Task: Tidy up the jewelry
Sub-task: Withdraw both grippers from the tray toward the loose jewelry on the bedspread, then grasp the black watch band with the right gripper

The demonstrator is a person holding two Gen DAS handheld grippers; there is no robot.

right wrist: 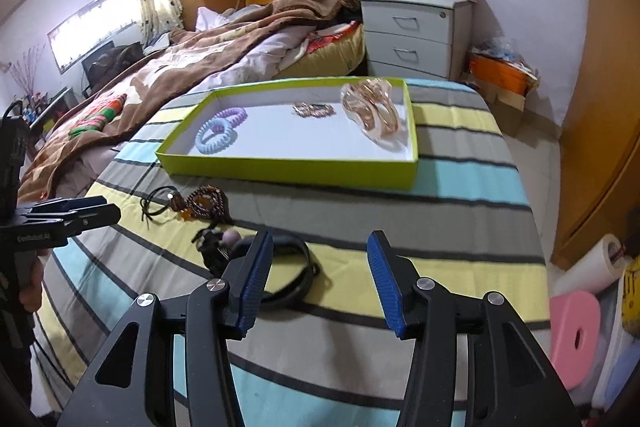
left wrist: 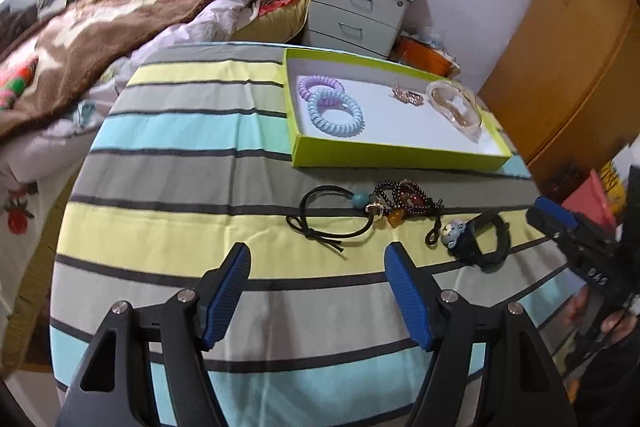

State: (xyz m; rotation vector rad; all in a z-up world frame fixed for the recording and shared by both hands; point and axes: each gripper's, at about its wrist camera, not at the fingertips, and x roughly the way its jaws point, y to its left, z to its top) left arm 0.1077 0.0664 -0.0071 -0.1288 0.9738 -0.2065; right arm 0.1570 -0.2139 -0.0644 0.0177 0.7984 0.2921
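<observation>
The striped tablecloth [left wrist: 180, 131] is matt woven cloth, slightly creased. The green tray [left wrist: 396, 155] looks like matt card with a smooth white paper floor. In its left part lie 2 glossy plastic coil hair ties [left wrist: 334, 111]; at its right end, a clear glossy plastic hair claw [right wrist: 372, 111]. Below the tray, the beaded bracelet [left wrist: 404, 199] shines. The gripper pads [left wrist: 230, 291] are ribbed blue rubber on matt black plastic arms with metal rivets.
</observation>
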